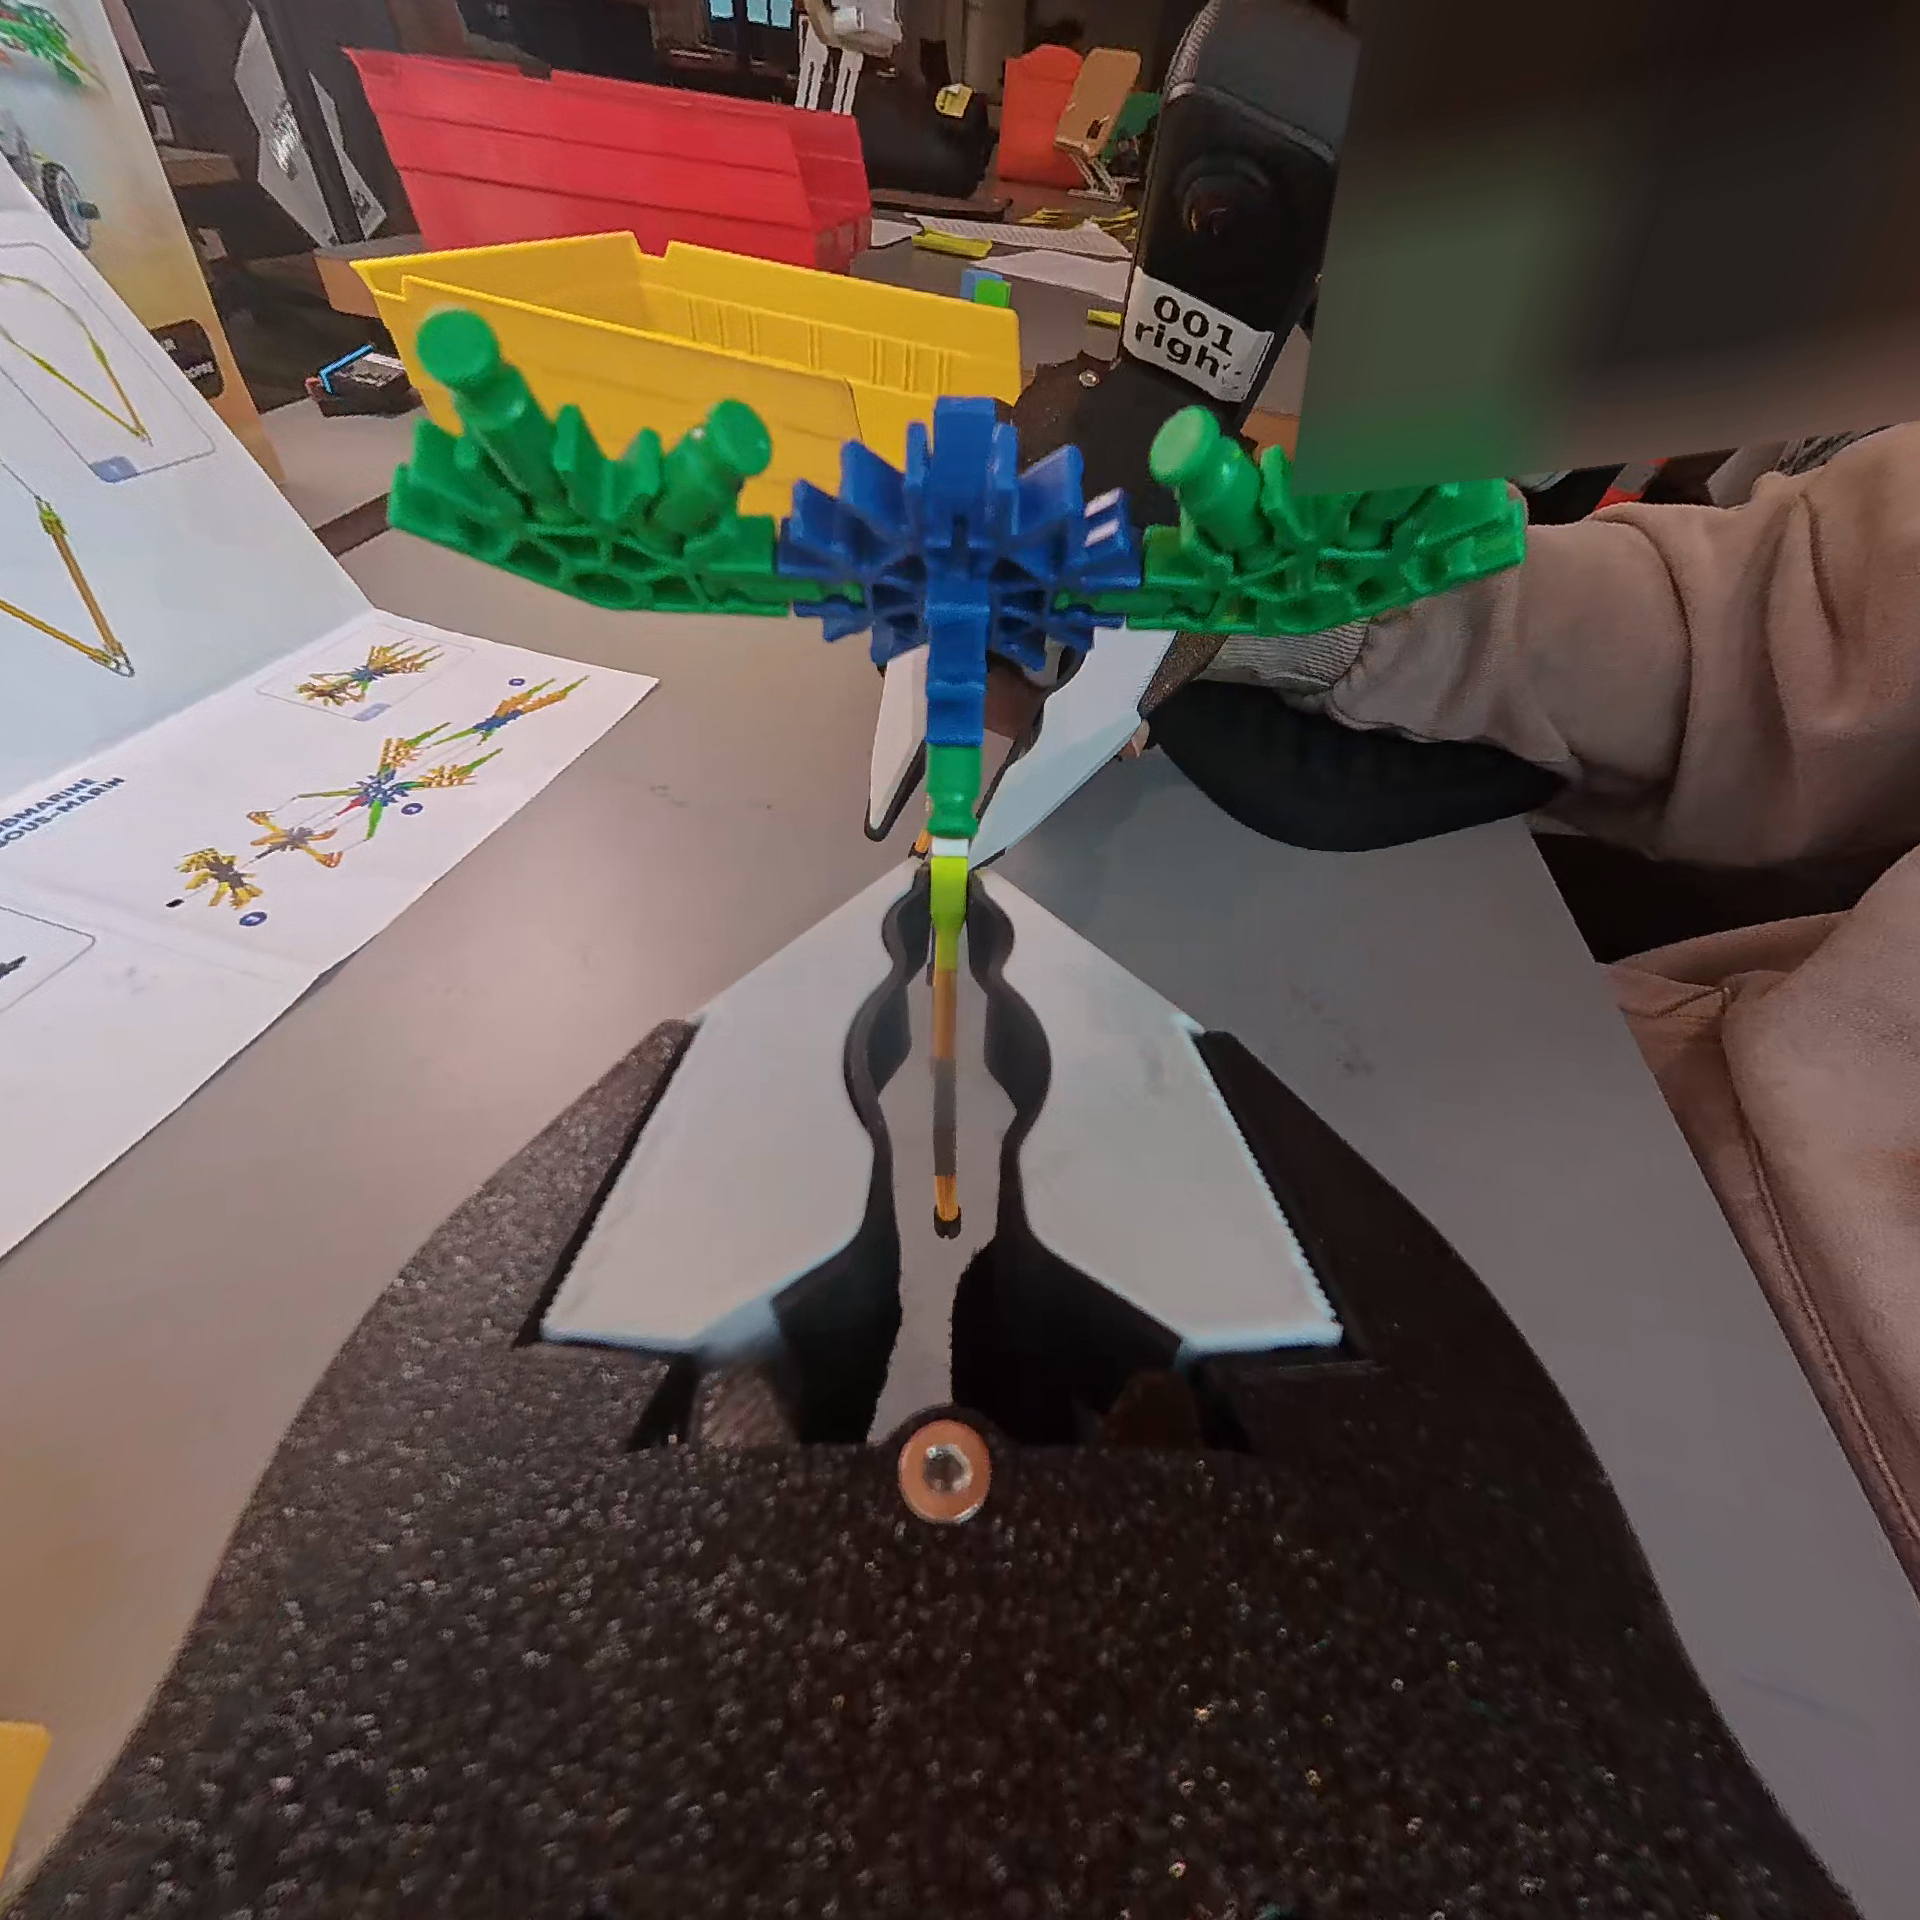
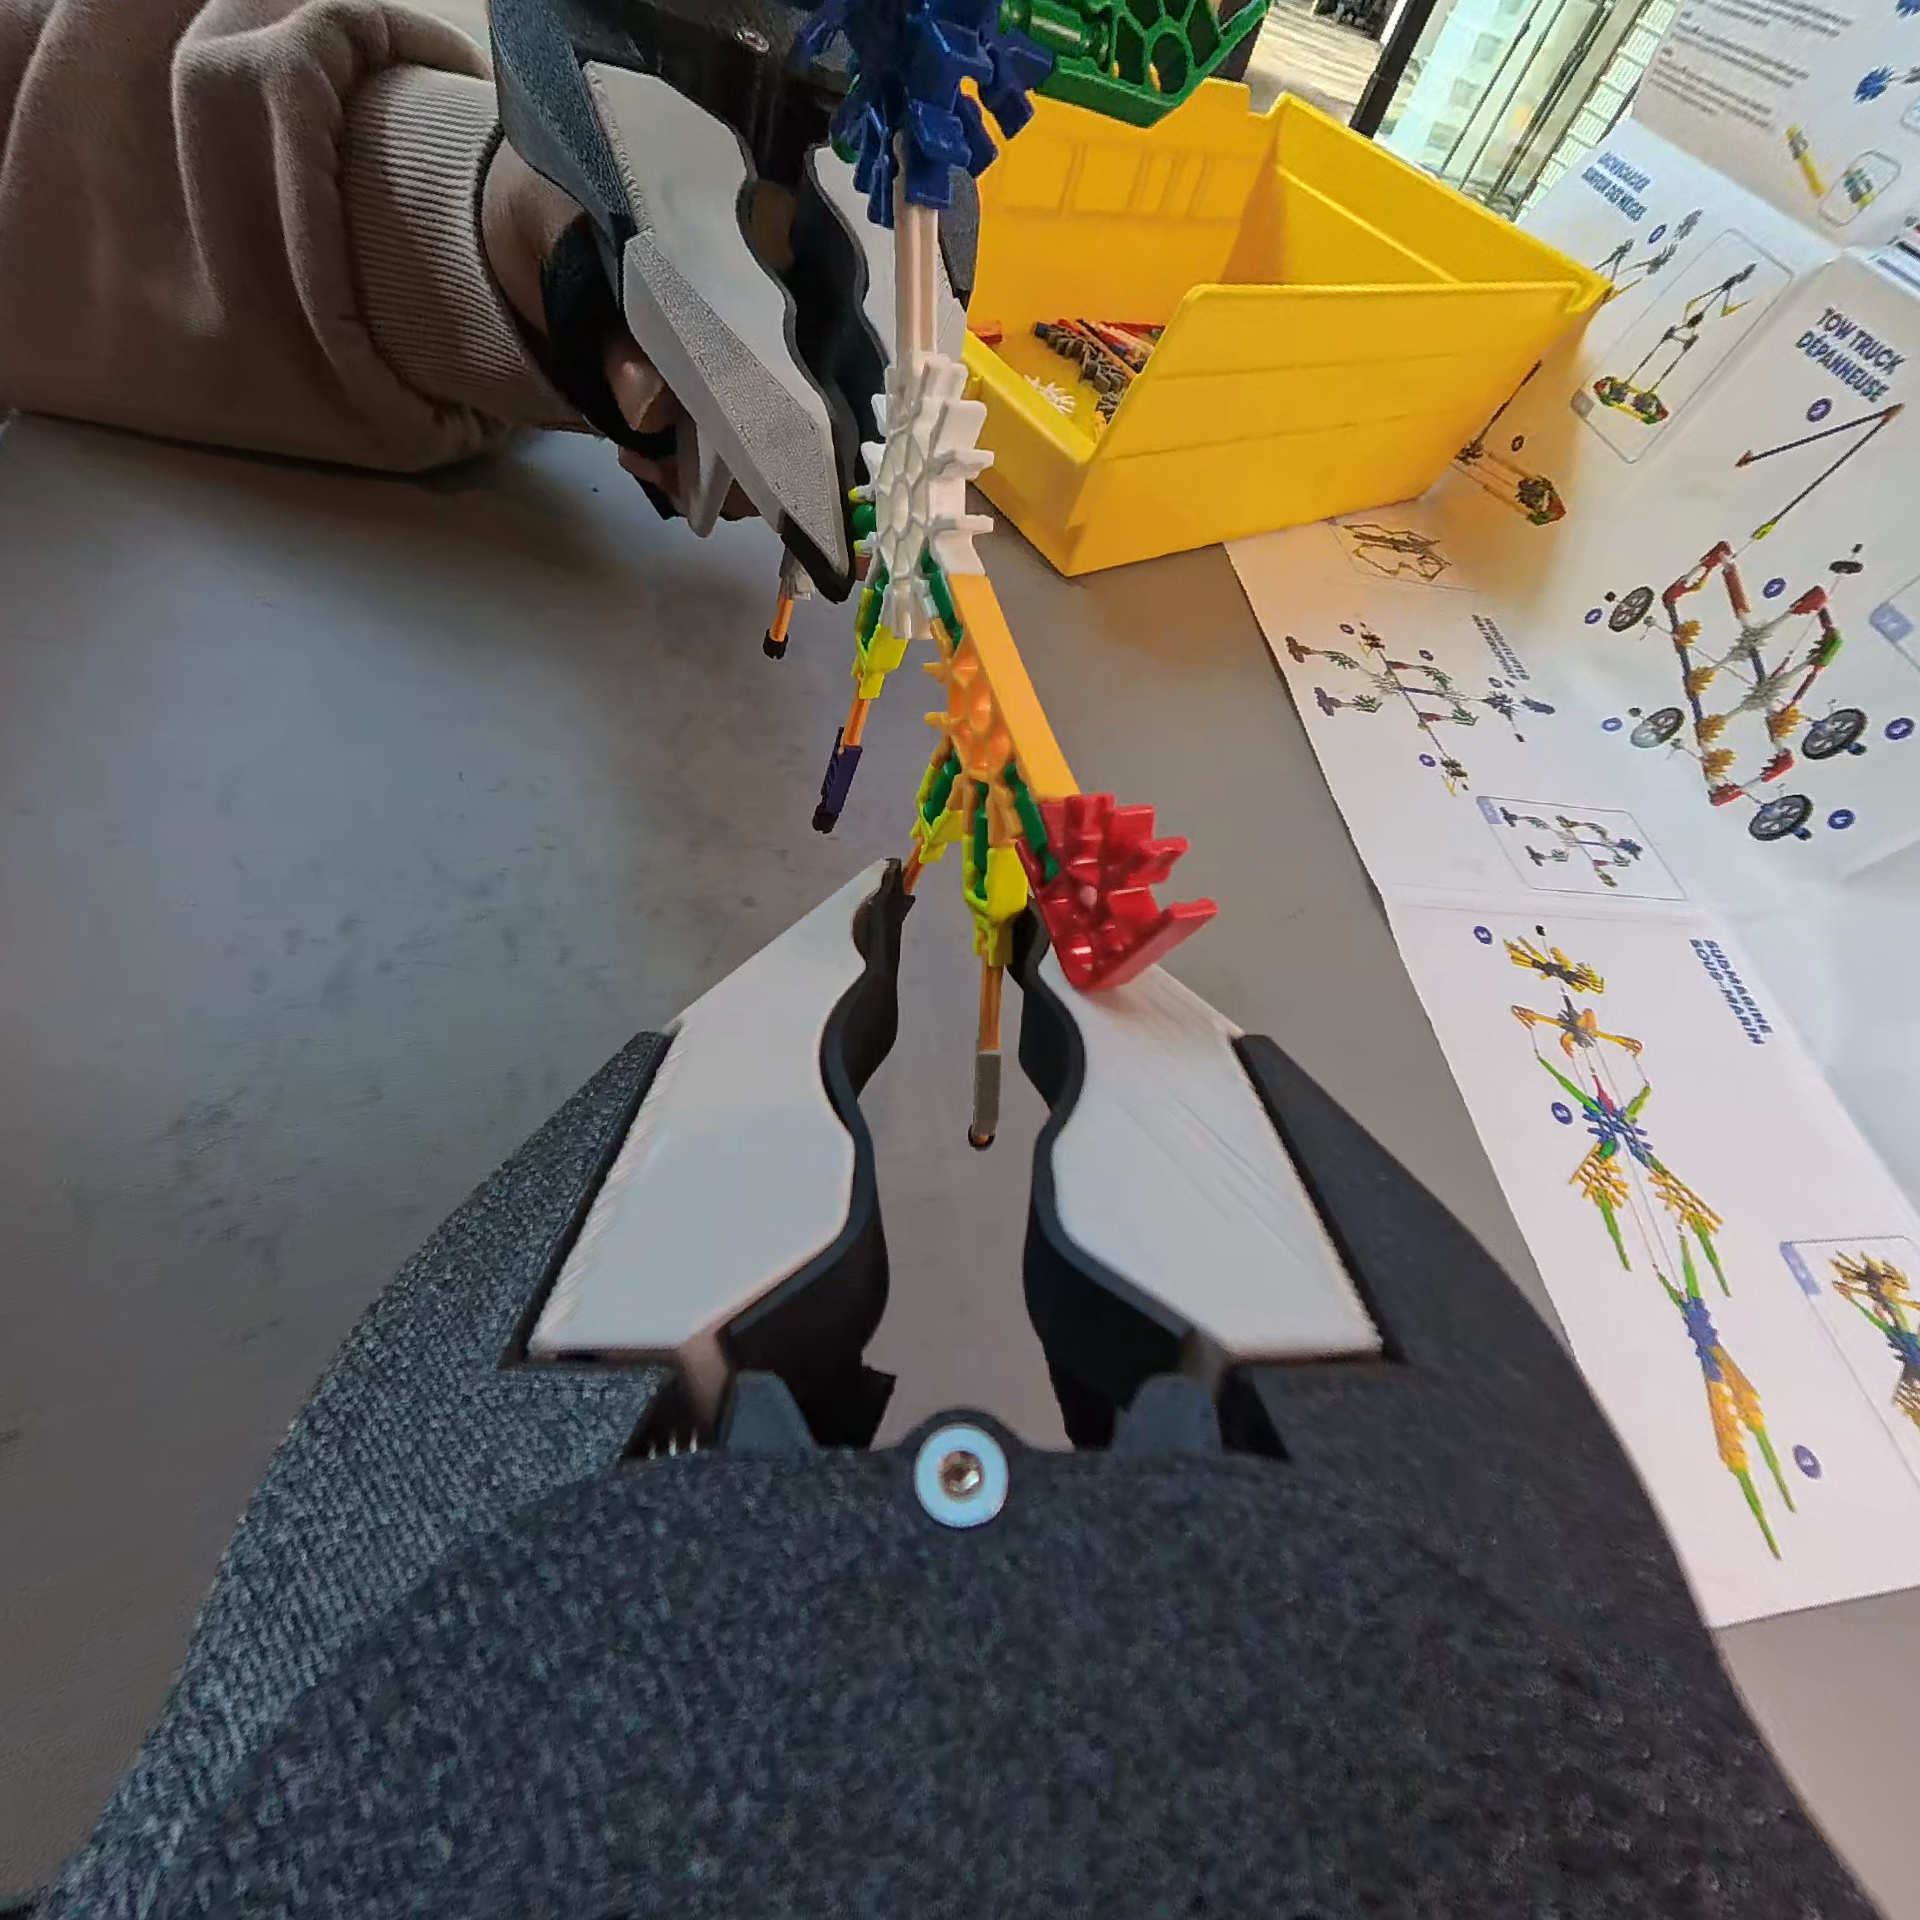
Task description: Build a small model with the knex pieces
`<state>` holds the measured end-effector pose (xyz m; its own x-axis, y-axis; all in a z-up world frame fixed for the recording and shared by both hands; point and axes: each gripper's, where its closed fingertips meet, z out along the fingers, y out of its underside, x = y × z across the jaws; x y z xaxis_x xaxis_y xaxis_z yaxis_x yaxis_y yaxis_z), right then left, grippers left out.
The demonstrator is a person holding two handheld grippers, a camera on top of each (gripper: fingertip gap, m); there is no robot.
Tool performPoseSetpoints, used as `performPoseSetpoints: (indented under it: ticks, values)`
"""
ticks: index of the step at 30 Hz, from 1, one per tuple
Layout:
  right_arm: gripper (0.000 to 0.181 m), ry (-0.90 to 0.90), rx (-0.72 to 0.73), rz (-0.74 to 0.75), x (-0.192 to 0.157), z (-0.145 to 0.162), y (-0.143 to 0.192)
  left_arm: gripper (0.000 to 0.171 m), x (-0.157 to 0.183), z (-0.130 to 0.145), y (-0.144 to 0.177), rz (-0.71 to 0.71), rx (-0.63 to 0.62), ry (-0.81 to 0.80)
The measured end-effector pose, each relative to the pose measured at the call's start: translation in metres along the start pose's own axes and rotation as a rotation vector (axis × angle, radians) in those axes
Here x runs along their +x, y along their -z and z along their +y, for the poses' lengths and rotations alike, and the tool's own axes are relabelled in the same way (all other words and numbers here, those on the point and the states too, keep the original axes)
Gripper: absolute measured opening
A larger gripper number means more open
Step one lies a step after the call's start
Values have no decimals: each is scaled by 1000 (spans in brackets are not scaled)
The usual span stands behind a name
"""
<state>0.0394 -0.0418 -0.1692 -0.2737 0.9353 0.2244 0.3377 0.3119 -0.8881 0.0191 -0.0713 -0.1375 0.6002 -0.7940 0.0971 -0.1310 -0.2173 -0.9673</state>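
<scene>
A rod-and-connector toy model is held in the air between both grippers. In the left wrist view it shows a blue connector (image 1: pixel 951 551) with green connectors on its left (image 1: pixel 582 530) and right (image 1: pixel 1340 561). My left gripper (image 1: pixel 950 878) is shut on a thin lime and orange rod (image 1: pixel 945 935) of the model. In the right wrist view the model shows a white connector (image 2: pixel 925 468), an orange connector (image 2: pixel 971 717) and a red connector (image 2: pixel 1112 894). My right gripper (image 2: pixel 956 904) is shut on the model's yellow and orange lower end. The left gripper (image 2: pixel 727 343) grips the model higher up.
A yellow bin (image 1: pixel 727 343) (image 2: pixel 1299 416) with loose parts stands on the grey table (image 2: pixel 312 831). Red bins (image 1: pixel 623 156) stand behind it. Printed instruction sheets (image 1: pixel 312 790) (image 2: pixel 1621 1091) lie beside it. A person's beige sleeve (image 1: pixel 1662 644) (image 2: pixel 208 208) reaches in. Spacing between my two grippers at the tips: around 6 cm.
</scene>
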Motion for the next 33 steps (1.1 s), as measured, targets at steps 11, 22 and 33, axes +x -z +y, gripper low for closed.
performPoseSetpoints:
  ticks: [11,22,33]
  values:
    - [10,-30,6,-20,-1,-1,3,7,2,4,-2,27,-5,41]
    - [5,-113,44,-221,-24,-10,7,5,20,1,-4,97,8,-43]
    - [4,-241,73,-320,-31,-17,11,5,19,-5,-2,56,22,-114]
